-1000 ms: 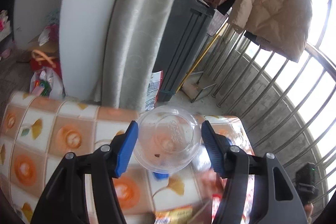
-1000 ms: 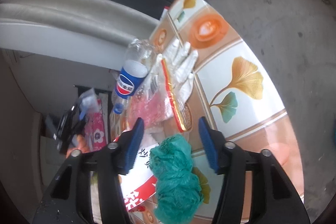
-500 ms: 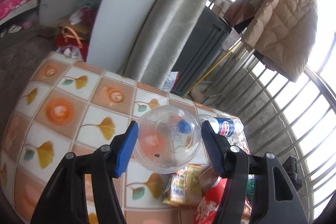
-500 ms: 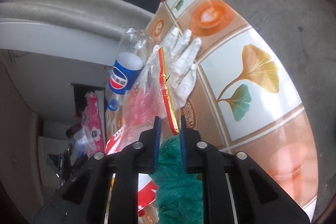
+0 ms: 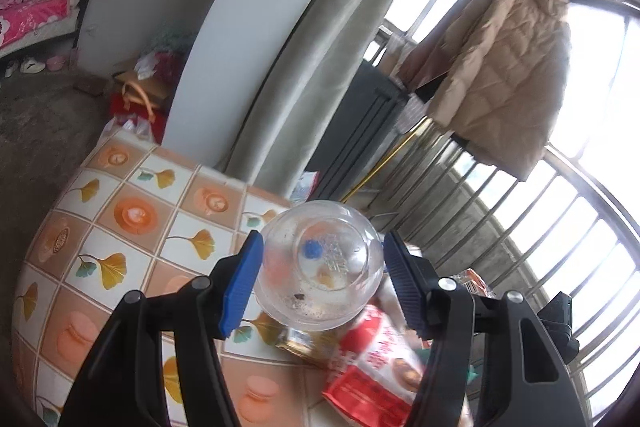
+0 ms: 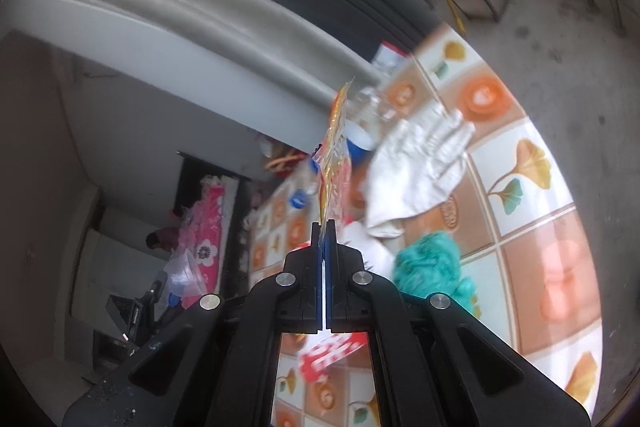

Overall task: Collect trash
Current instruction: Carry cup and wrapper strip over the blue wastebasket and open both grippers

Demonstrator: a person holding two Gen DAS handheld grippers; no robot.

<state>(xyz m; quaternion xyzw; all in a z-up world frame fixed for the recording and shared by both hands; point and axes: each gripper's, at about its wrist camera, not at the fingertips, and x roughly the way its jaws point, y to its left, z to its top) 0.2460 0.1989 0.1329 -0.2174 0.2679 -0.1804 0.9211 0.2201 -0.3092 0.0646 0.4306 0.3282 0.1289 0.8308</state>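
My left gripper (image 5: 322, 281) is shut on a clear plastic cup (image 5: 320, 267), seen bottom-first and held above the tile-patterned table (image 5: 120, 227). Below it lie a red snack bag (image 5: 376, 367) and a yellow wrapper (image 5: 300, 343). My right gripper (image 6: 324, 227) is shut on a yellow and clear snack wrapper (image 6: 334, 155), which stands up from the pads, lifted off the table (image 6: 540, 227). Under and beside it lie a white glove (image 6: 420, 163), a crumpled teal bag (image 6: 432, 267), a blurred blue-labelled bottle (image 6: 360, 137) and the red snack bag (image 6: 332, 351).
A grey upright mattress (image 5: 280, 67) and a dark cabinet (image 5: 360, 123) stand behind the table. A beige padded jacket (image 5: 500, 67) hangs over the metal railing (image 5: 560, 227). Bags (image 5: 140, 99) sit on the floor at the left, and a pink bed (image 5: 36, 11) lies beyond them.
The right jaws closed on the wrapper and lifted it off the pile. The left gripper carried the cup sideways, so more of the table shows beneath it.
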